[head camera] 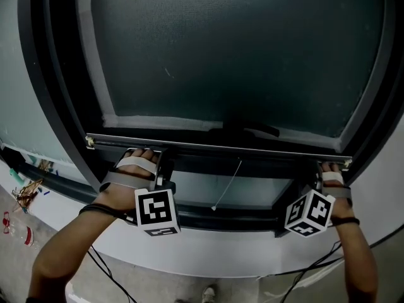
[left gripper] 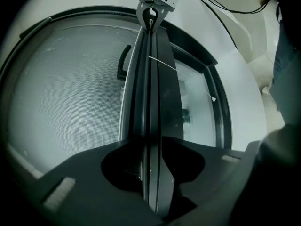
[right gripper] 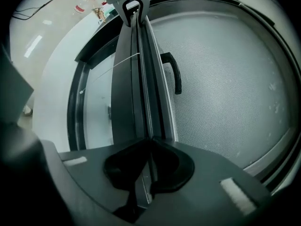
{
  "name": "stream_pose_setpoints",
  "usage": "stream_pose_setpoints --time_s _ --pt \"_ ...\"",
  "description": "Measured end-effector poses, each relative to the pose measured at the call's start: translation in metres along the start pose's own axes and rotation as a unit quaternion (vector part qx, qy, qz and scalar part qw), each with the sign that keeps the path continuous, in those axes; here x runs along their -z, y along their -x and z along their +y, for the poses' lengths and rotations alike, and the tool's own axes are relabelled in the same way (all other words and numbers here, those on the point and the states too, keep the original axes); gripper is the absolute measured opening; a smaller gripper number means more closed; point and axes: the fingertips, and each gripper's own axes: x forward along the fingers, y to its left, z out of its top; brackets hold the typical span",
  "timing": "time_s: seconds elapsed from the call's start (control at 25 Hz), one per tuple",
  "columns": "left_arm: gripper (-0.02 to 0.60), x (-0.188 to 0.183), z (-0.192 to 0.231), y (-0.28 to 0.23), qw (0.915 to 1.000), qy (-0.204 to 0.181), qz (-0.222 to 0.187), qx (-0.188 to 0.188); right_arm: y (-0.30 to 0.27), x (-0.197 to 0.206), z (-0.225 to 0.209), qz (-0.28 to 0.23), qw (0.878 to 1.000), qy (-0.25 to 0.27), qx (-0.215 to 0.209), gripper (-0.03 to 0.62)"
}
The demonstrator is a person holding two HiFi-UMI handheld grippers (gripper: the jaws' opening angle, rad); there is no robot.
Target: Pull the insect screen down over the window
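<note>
1. Head view: the insect screen (head camera: 233, 49) already covers most of the window. Its bottom bar (head camera: 252, 148) sits a little above the lower window frame (head camera: 240, 219), so I judge the pull to be in its last stretch. I have the left gripper (head camera: 163, 164) at the bar's left end and the right gripper (head camera: 319, 177) at its right end. A pull cord (head camera: 228, 183) dangles from the bar's middle, just below the handle (head camera: 252, 130).

2. Left gripper view: the bar runs straight between my jaws, which stand apart on either side of it. They look slack rather than clamped, so I count this side as let go. Mesh lies left of the bar and uncovered glass lies right of it.

3. Right gripper view: my jaws are closed together and pinch the bar's thin edge. Here the mesh lies to the right.

4. Next move, as I judge it: clamp the left side onto the bar again, then draw both ends down evenly to the frame. Pulling with the right alone would likely skew the bar in its tracks.
</note>
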Motion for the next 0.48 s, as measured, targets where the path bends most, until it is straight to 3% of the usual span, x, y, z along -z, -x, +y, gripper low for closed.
stream_pose_setpoints --time_s 0.48 --pt "0.178 -0.0019 -0.0029 -0.0001 0.9999 0.005 -0.001 0.012 0.0017 0.002 -0.0007 -0.029 0.999 -0.014 -0.014 0.041"
